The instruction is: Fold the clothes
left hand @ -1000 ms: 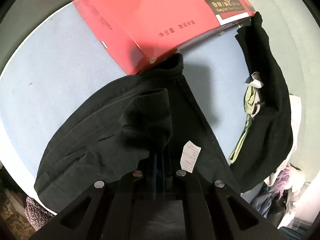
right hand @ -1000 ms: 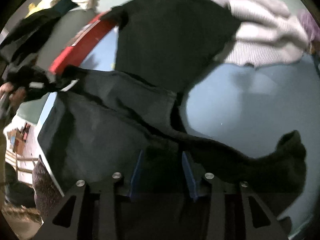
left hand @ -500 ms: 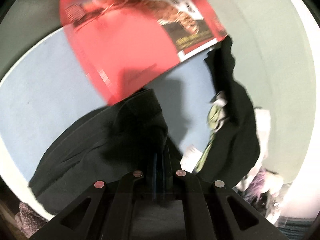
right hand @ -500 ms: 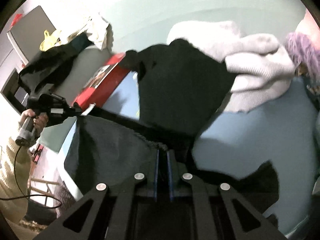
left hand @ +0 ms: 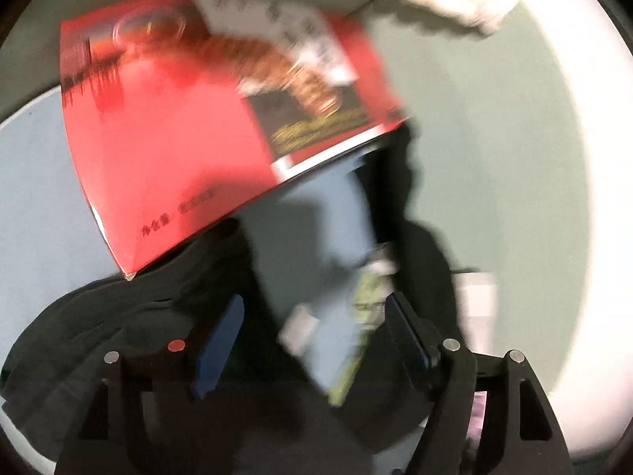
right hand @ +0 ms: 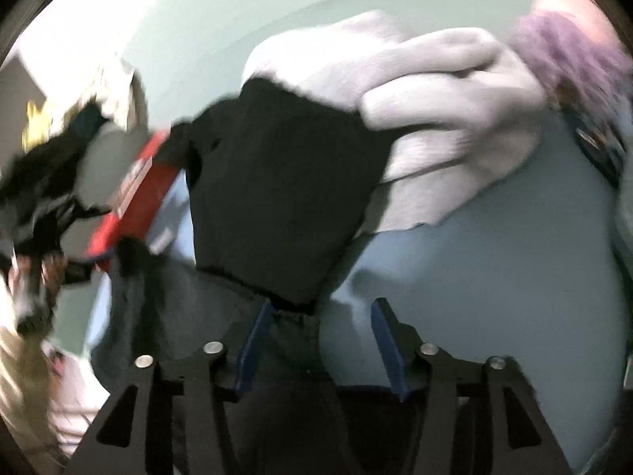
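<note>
We're at the release step of a fold, by our read. Both tongs opening rn.

Left gripper (left hand: pixel 312 340): jaws spread wide, pads clear of fabric. Between them we see blue sheet (left hand: pixel 39 206), a white tag and some black cloth lower down, nothing pinched. Frame is blurry, so contact on the left pad is hard to rule out 100%.

Right gripper (right hand: pixel 320 340): jaws partway open and widening. A dark fold of the black garment (right hand: pixel 285 206) sits in the gap, hugging the left pad, right pad clear w/ blue sheet showing beside it. Not clamped afaict.

Where the garment is: in left wrist view it fills lower left, w/ a second dark strip running up centre-right toward the red box (left hand: pixel 178 150). In right wrist view it's frame centre, upper edge tucked against the grey-white knit pile (right hand: pixel 455 91) upper right, purple fluffy item (right hand: pixel 569 51) far upper right.

Orientation: in right view long axis runs roughly bottom-centre to upper-centre, slightly leaning left; the squared-off end points up toward the wall. Which end is hem vs collar: can't tell.

Next, our guess: back both tongs off clear of cloth, then re-grab an edge for the next fold. Risk: cloth snagging on the right tong's left pad and dragging the fold open.
</note>
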A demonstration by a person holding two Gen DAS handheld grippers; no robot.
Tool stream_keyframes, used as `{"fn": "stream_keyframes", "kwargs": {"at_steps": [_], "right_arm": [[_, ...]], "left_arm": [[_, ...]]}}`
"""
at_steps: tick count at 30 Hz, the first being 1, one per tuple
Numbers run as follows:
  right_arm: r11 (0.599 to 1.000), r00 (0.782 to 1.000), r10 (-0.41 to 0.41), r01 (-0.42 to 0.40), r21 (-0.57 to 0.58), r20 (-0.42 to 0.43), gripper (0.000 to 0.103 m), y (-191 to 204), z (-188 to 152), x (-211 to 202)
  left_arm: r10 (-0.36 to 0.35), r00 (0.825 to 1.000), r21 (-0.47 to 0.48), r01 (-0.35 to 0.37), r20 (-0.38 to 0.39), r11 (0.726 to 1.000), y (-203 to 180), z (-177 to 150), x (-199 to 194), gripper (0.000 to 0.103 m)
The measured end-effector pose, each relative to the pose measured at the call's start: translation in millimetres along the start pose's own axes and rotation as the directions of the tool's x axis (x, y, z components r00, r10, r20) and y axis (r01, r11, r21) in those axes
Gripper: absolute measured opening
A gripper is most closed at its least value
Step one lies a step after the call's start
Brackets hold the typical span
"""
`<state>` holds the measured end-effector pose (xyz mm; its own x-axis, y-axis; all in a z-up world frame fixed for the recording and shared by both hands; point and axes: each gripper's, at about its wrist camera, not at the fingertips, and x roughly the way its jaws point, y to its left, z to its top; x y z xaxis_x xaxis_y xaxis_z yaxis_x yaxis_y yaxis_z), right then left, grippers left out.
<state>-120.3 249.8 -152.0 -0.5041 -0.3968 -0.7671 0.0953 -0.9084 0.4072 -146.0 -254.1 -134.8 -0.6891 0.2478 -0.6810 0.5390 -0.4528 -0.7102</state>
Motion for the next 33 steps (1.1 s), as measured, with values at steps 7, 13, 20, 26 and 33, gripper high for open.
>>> {"fn": "stream_keyframes", "kwargs": {"at_steps": [7, 13, 20, 26, 33], "right_arm": [[0.986, 0.986, 0.161, -0.16, 0.037, -0.048, 0.061, 3, -32, -39], [0.963, 0.911, 0.263, -0.27, 0.022, -0.317, 0.056, 42, -99, -11], [0.929, 0.805, 0.37, -0.324, 0.178, -0.463, 0.063, 38, -146, -4], [0.83, 0.824, 0.445, -0.231, 0.508, -0.351, 0.065, -17, -181, -15], [0.793, 0.906, 0.35, -0.151, 0.59, -0.238, 0.058, -46, -191, -29]], "left_arm": [[0.063, 0.99, 0.246, -0.092, 0.124, 0.965, 37, -37, -89, 0.075], [0.263, 0.96, 0.085, -0.271, 0.097, 0.959, 123, -62, -108, 0.068], [0.213, 0.977, -0.119, -0.215, -0.025, 0.969, 176, -88, -94, 0.067], [0.22, 0.976, -0.29, -0.208, 0.007, 0.934, 188, -100, -75, 0.02], [0.256, 0.967, -0.267, -0.245, 0.007, 0.932, 198, -86, -86, 0.007]]}}
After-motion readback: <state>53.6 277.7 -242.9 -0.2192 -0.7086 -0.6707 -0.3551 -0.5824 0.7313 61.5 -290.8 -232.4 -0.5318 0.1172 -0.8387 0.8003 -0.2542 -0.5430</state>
